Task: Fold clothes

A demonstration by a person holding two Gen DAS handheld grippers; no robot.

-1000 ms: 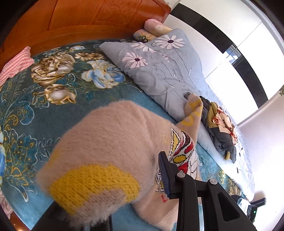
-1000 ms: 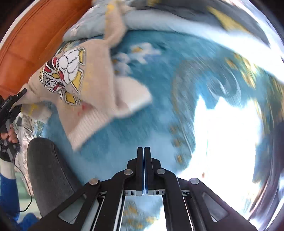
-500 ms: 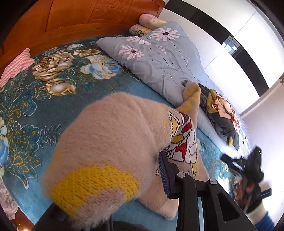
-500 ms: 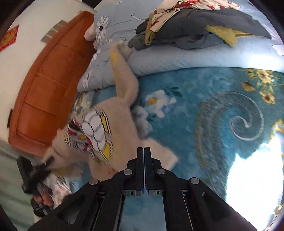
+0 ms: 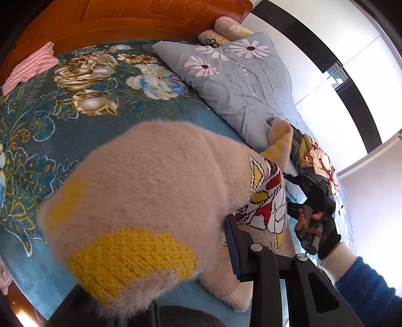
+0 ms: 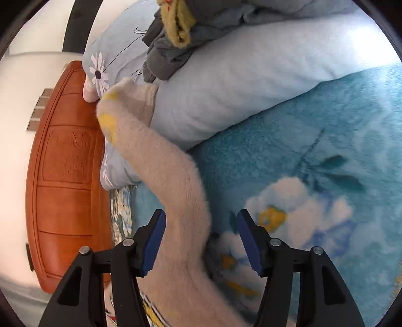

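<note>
My right claw (image 6: 201, 239) stands released: its two blue-padded fingers (image 6: 154, 241) are spread wide, one on each side of a sleeve of the beige sweater (image 6: 160, 171). In the right wrist view the left pad lies just beside the sleeve; whether it touches cannot be determined. The right pad stands apart from the fabric.

My left claw (image 5: 160, 266) is largely covered. Only its right finger (image 5: 232, 249) with the blue pad shows, close against the fabric. The other finger is hidden behind the sleeve end, so I cannot tell whether this claw is clenched or released. The sleeve end, with yellow knitted patches and a pale cuff, fills the foreground of the left wrist view.

Position of the beige sweater:
- The body lies on the teal floral blanket (image 5: 50, 130), with a red, yellow and white knitted motif facing up.
- The far sleeve runs up to the grey flowered pillow (image 5: 233, 83), and its cuff rests against the pillow's edge.

Surroundings:
- A pile of dark clothes (image 6: 173, 45) lies on the pale blue bedding (image 6: 251, 83) beyond that cuff.
- A pink striped cloth (image 5: 30, 65) lies near the orange wooden headboard (image 5: 125, 17).
- In the left wrist view my right hand (image 5: 319, 226), in a dark glove, grips the right claw's handle beside the sweater.
</note>
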